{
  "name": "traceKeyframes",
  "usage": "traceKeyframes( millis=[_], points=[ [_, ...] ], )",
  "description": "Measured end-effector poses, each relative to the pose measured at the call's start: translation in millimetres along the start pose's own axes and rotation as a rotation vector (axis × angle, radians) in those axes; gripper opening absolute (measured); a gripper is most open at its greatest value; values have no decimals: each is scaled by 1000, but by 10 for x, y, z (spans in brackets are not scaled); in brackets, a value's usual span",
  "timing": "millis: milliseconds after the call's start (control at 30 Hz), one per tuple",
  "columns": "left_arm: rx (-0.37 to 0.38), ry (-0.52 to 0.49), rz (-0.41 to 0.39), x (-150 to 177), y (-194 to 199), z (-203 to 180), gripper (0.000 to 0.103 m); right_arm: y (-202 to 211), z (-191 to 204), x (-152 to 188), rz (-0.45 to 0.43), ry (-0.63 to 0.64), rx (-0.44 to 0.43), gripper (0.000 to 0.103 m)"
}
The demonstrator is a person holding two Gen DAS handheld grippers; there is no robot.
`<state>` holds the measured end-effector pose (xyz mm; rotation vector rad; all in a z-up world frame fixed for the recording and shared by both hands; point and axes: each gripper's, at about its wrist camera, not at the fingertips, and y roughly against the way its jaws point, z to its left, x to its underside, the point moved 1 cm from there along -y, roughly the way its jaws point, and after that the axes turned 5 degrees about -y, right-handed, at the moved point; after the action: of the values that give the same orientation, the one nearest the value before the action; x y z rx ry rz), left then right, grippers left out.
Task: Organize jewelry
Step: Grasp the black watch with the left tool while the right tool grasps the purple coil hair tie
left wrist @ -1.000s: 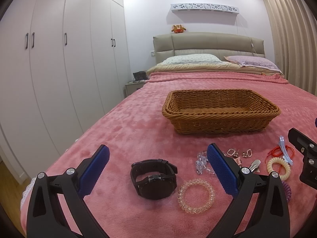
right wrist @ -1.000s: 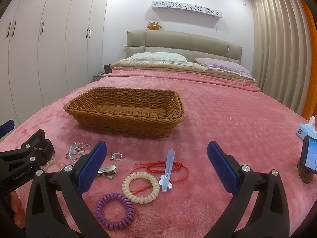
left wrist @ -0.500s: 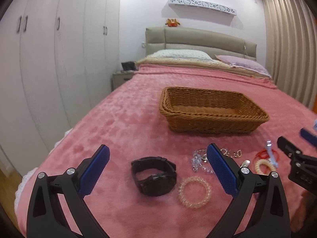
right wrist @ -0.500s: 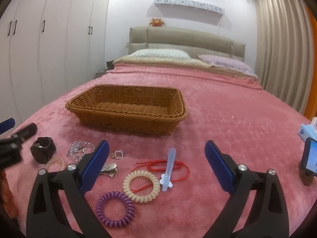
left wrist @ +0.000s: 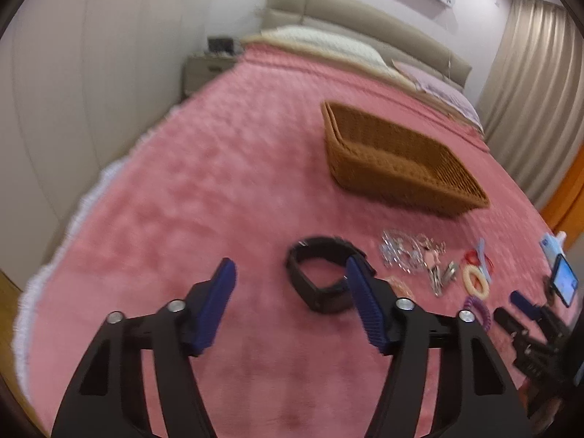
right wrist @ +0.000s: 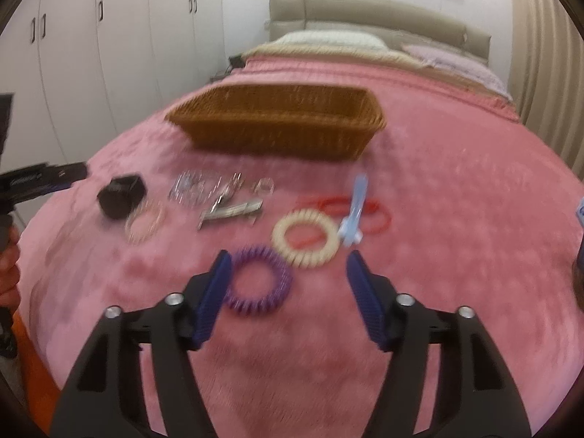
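Observation:
Jewelry lies on a pink bedspread point(left wrist: 219, 189) in front of a wicker basket point(left wrist: 398, 162), which also shows in the right wrist view point(right wrist: 277, 124). My left gripper point(left wrist: 292, 292) is open and empty, just short of a black watch point(left wrist: 321, 277). My right gripper point(right wrist: 288, 281) is open and empty, above a purple coil hair tie point(right wrist: 259, 281). A cream coil tie point(right wrist: 304, 239), red cord point(right wrist: 368, 211), light blue clip point(right wrist: 356, 208), silver clips point(right wrist: 230, 211), clear bead bracelet point(right wrist: 144, 221) and crystal pieces point(right wrist: 191, 188) lie beyond it.
A phone on a stand point(left wrist: 564, 284) and a tissue pack point(left wrist: 551, 246) are at the right. White wardrobes point(right wrist: 109, 47) line the left wall. Pillows and a headboard point(right wrist: 365, 25) are at the far end. The bed's left edge point(left wrist: 73, 219) is close by.
Both grippers have tilted down and moved closer to the jewelry. The left one now points at the watch, the right one at the purple tie. Both stay open.

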<state>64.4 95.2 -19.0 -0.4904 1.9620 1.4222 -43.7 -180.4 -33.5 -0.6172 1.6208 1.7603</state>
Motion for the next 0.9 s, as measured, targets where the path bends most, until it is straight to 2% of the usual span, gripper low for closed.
traceKeyframes(
  millis=[67, 133, 233, 467, 533, 600, 633, 667, 767, 900],
  points=[
    [43, 23, 51, -17, -149, 6, 56, -63, -2, 47, 45, -16, -17, 48],
    [66, 33, 80, -45, -236, 29, 55, -128, -27, 68, 86, -36, -30, 38],
    [85, 48, 114, -108, -343, 69, 47, -188, -59, 53, 118, -73, -37, 38],
    [117, 40, 191, -171, -576, 82, 46, -362, -26, -25, 161, -73, 29, 33],
    [120, 47, 214, -178, -644, 111, 42, -399, -5, -55, 168, -62, 45, 23],
    [110, 34, 220, -196, -655, 93, 38, -405, -4, -63, 172, -62, 44, 18],
    [102, 24, 226, -203, -667, 86, 27, -409, 2, -64, 169, -59, 43, 14],
    [86, 6, 232, -202, -679, 63, 23, -405, 14, -60, 168, -53, 41, 13],
    [77, -9, 222, -194, -671, 62, 18, -392, 49, -33, 151, -25, 55, 13],
    [71, -4, 166, -147, -601, 68, 15, -366, 51, -18, 136, -21, 35, 11]
  ],
)
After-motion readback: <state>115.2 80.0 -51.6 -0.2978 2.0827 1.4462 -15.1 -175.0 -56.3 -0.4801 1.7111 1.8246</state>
